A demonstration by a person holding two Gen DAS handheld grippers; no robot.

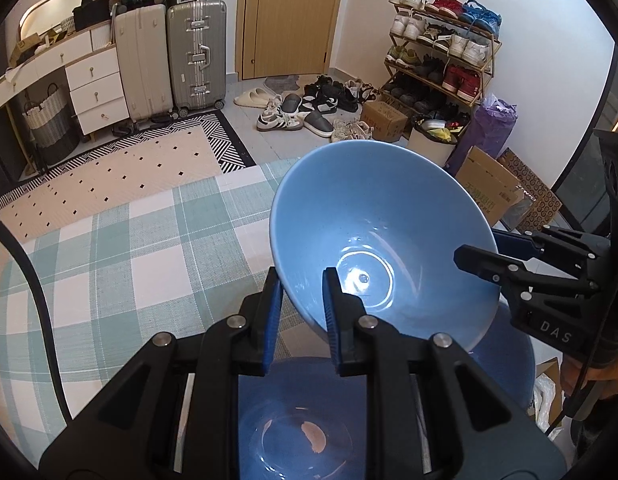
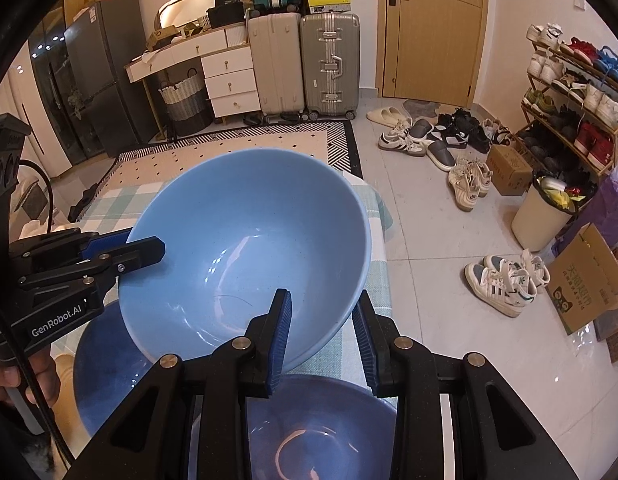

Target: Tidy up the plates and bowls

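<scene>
Two grippers shared one load: a light blue bowl (image 1: 373, 236), lifted clear of the checked cloth on the counter (image 1: 121, 264) and tilted so its mouth faced us.

Starting at the left, the left gripper (image 1: 299, 312) had its jaws pinching the bowl's rim at about seven o'clock, one finger outside the wall and one inside. We judged that grip sound, though only the edge was held.

Moving right, the right gripper (image 2: 323, 332) had its jaws clamped on the opposite rim, at about five o'clock in its own view, again one finger inside and one outside.

Below the lifted bowl sat two darker blue dishes: a plate (image 2: 105, 376) at eight o'clock in the right wrist view, and a deep bowl (image 2: 321, 428) at six o'clock, directly under the jaws.

To do this step well, we thought both hands should travel together, keeping the spacing between them fixed so neither rim slipped. Levelling the bowl before lowering would help it nest squarely. A glazed rim looked slippery, so slow movement seemed wise.
</scene>
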